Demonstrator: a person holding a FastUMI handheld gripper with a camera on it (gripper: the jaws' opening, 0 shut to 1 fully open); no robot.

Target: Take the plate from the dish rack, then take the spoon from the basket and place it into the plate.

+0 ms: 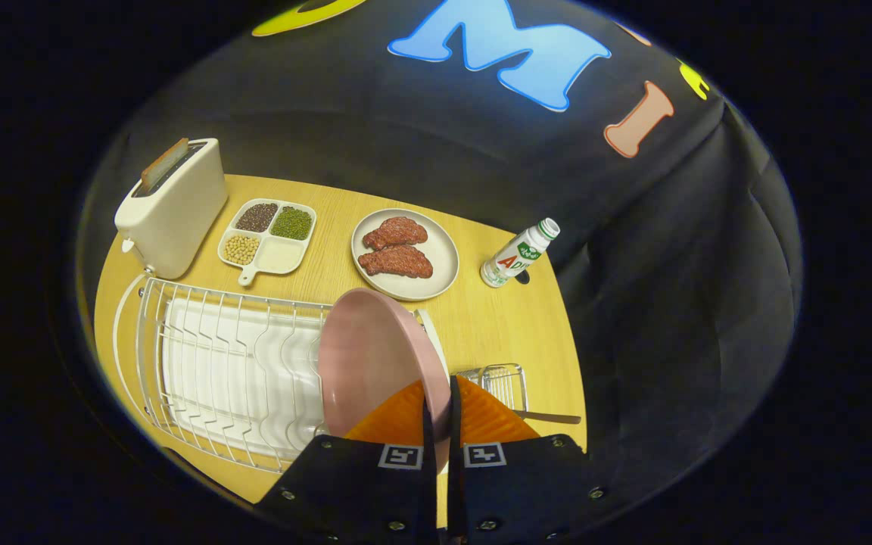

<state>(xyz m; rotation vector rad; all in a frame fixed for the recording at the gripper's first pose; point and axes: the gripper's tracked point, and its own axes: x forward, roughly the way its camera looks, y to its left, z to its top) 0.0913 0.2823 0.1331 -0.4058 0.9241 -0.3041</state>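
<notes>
Pink plate (368, 363) stands on edge at the right end of the white wire dish rack (209, 363), and the jaws of the gripper (440, 409) are closed narrow on its rim, one finger on each face. The plate tilts slightly, its hollow side turned toward the rack's bare white drip tray. Just beyond the fingers on the right sits a small wire basket (504, 382) on the wooden worktop (496, 325), with the spoon (549, 417) lying across it, its handle sticking out to the right. Farther back on the worktop stand a cream toaster (175, 208) with a slice in its slot, a divided dish (268, 236) of beans and grains, a pale plate of meat (406, 253) with two reddish pieces, and a small white bottle (519, 253) leaning near the worktop's far edge.
</notes>
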